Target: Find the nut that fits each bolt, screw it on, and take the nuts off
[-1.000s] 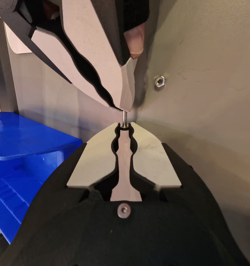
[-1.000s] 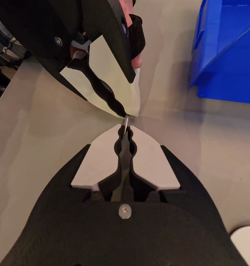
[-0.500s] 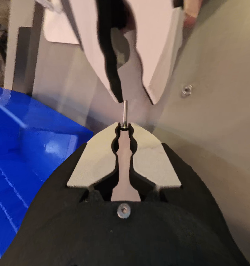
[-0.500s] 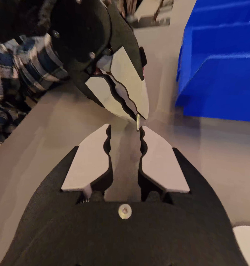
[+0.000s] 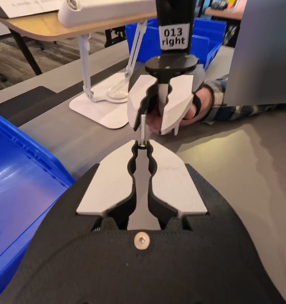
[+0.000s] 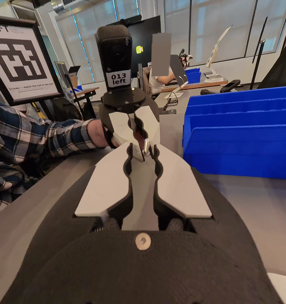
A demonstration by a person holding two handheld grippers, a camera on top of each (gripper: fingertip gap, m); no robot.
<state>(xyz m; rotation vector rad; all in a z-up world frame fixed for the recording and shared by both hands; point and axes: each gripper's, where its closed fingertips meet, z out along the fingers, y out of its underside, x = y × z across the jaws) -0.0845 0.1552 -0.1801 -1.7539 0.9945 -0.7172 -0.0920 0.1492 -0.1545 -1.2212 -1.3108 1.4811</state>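
Observation:
My left gripper [image 5: 142,144] is shut on the base of a silver threaded bolt [image 5: 143,130], which stands straight up from its fingertips. In the right wrist view the bolt [image 6: 146,145] shows a hex piece [image 6: 146,154] at its base, clamped between the left gripper's [image 6: 147,155] tips. I cannot tell whether this piece is the bolt's head or a nut. My right gripper [image 6: 143,145] is open, its fingers standing on either side of the left gripper's tips without pressing on the bolt. It also shows in the left wrist view [image 5: 149,130], open, with one finger beside the bolt's top.
Blue bins stand at the left [image 5: 23,181] and at the right in the right wrist view [image 6: 237,139]. A white lamp base [image 5: 102,107] sits on the grey table [image 5: 221,164]. A plaid sleeve [image 6: 40,136] reaches in from the left. A framed sign [image 6: 18,60] stands behind. Left and right tips are no more than a few centimetres apart.
My right gripper let go of the bolt's tip and opened, then narrowed a little. Both grippers tilted up from facing the table to level. The bolt stays in my left gripper.

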